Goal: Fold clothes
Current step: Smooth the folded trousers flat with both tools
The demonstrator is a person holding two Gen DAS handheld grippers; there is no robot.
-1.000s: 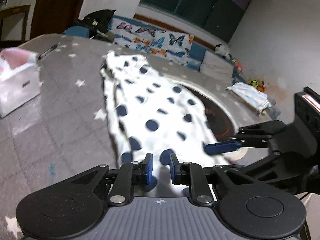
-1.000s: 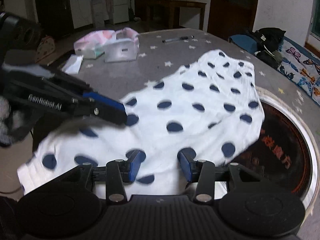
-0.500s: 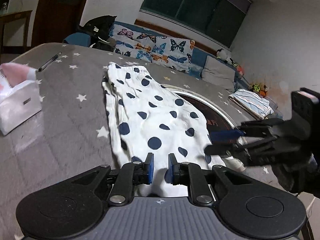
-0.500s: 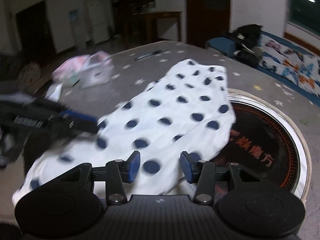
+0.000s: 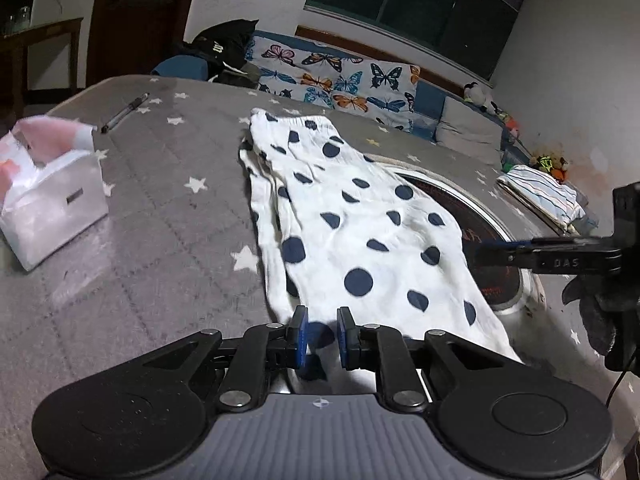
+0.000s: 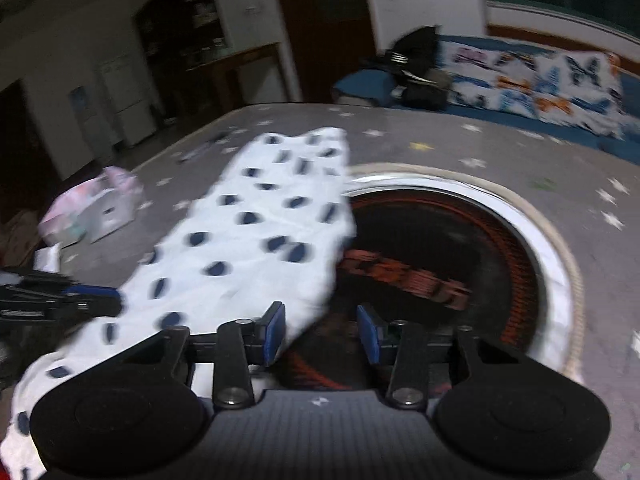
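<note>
We see the polka-dot garment (image 5: 352,232) lying lengthwise away from us on the desk (image 5: 160,216), left gripper (image 5: 322,336) grasping its near hem, right gripper (image 6: 320,334) closing, nothing between.

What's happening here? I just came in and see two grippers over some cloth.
A person is folding a white garment with dark dots on a grey starred tablecloth. The left gripper pinches its near edge. The right gripper is closing over the garment's side edge, gripping nothing yet.
</note>
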